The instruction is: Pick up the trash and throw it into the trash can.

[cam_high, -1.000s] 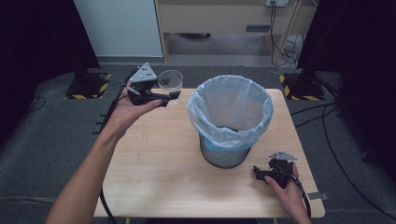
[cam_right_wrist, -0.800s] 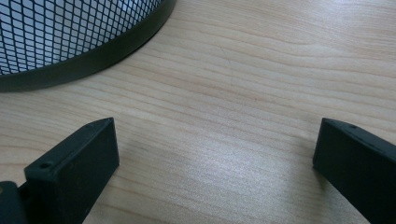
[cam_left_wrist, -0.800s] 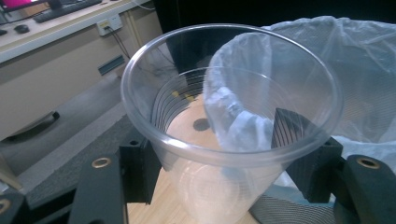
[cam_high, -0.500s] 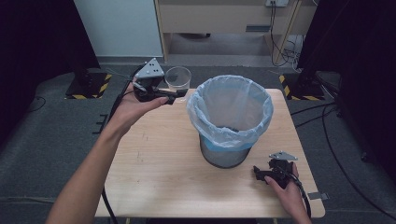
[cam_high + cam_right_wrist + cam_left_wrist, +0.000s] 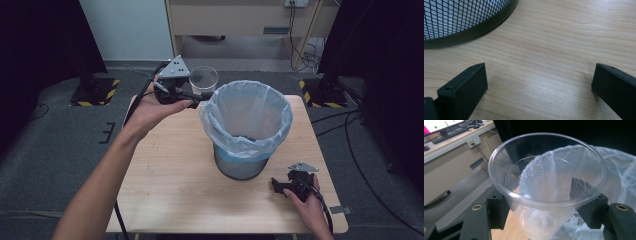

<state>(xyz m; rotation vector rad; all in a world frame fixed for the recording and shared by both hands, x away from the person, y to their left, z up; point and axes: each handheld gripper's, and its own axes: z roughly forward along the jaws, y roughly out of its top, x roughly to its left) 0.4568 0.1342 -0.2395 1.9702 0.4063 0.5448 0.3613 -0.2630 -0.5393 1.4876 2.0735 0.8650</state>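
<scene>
1. Tabletop: pale wood, bearing the bin and my right hand. It lies as it did a second ago.

2. Bin: black mesh, lined with a pale blue bag folded out over its rim. It stands right of centre, unmoved. Its mesh wall shows at the upper left of the right claw's view.

3. Left claw: clamped on the clear plastic cup, its jaws pressing the cup's sides below the lip. Over the last second I have carried it rightward and a little up, from above the tabletop's far left corner to just beside the bag's rim.

4. Cup: upright, mouth open, apparently empty, held in the air at the bin's far left edge. The bag shows through its wall. I judge it close to the drop; it needs a short further move over the opening before release.

5. Right claw: jaws apart, holding nothing, resting low on the tabletop near the bin's base. It has not moved.
</scene>
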